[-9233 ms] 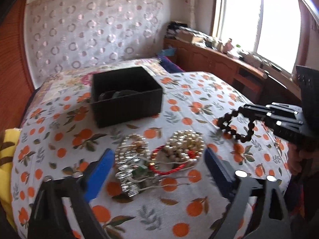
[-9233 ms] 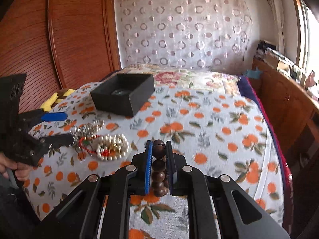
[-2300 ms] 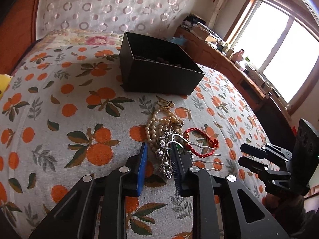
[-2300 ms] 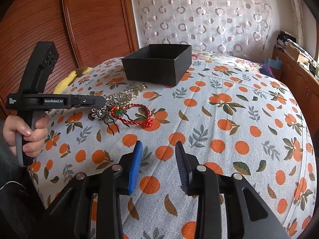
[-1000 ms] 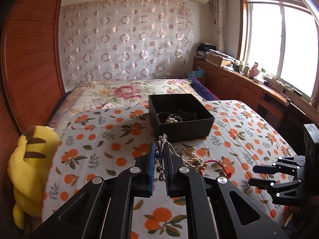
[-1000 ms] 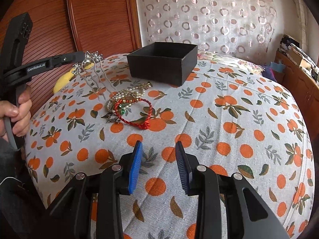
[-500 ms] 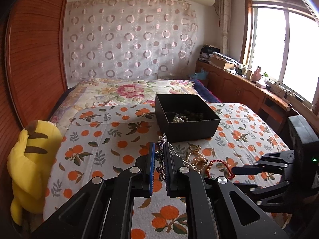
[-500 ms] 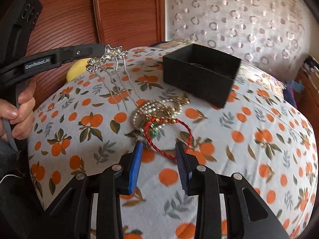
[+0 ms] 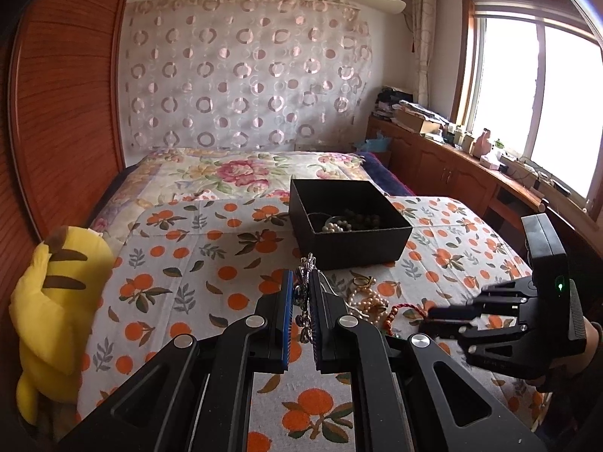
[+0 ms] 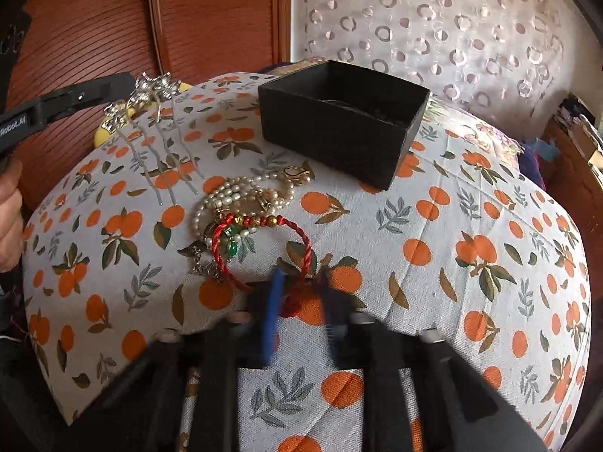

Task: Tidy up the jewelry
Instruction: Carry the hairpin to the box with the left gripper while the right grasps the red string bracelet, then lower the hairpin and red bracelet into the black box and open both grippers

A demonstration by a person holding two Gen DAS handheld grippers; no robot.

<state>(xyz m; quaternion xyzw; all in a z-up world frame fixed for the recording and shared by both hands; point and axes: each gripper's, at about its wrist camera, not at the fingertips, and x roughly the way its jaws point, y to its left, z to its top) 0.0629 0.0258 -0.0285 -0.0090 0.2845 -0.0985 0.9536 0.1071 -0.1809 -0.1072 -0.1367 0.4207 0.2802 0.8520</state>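
My left gripper (image 9: pixel 301 282) is shut on a silver hair comb (image 9: pixel 306 267) and holds it in the air, left of the pile; the right wrist view shows the comb (image 10: pixel 154 86) with its prongs hanging down. A pearl necklace (image 10: pixel 241 188), a gold ring (image 10: pixel 296 171) and a red cord bracelet (image 10: pixel 264 222) lie tangled on the orange-print bedspread. My right gripper (image 10: pixel 300 290) is blurred. Its jaws are closing with the bracelet's near loop between them, a gap still showing. The black box (image 10: pixel 331 139) behind the pile holds beads and pearls (image 9: pixel 346 222).
A yellow plush toy (image 9: pixel 56 301) lies at the bed's left edge by the wooden headboard (image 9: pixel 64 113). A cluttered cabinet (image 9: pixel 452 158) runs under the window on the right. A person's hand (image 10: pixel 9 218) grips the left tool. The bedspread falls away at the near edge.
My right gripper has moved in over the pile and its jaws have narrowed around the red bracelet's near loop. The left gripper keeps the hair comb raised in the same place.
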